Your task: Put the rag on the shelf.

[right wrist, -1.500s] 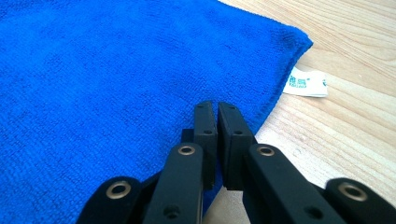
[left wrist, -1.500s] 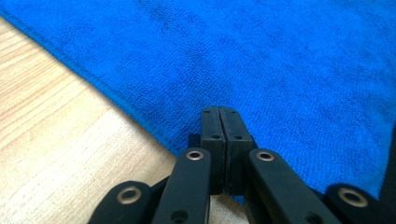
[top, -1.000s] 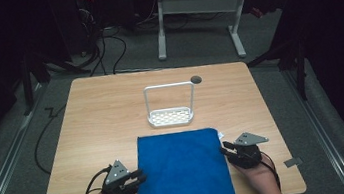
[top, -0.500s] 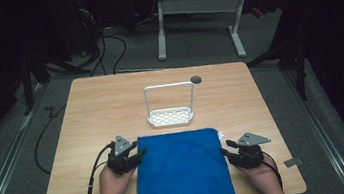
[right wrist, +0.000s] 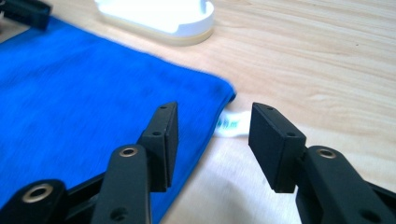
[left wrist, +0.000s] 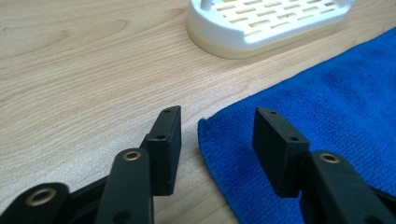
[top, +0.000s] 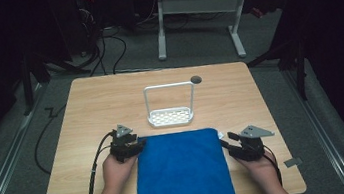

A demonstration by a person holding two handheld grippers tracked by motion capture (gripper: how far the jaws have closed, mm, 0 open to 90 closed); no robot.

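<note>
Both grippers black: left gripper (top: 138,145), right gripper (top: 226,145). Rectangular jaw pads with small screw holes, brass-ringed pivots, grey triangular top plates, black trailing cables. Forearms bare.

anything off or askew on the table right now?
Nothing stands out. The blue towel lies flat and square, its near edge hanging over the table edge. A small white tag sticks out at its far right corner. The white rack stands upright. Left gripper and right gripper are open at the far corners.
</note>
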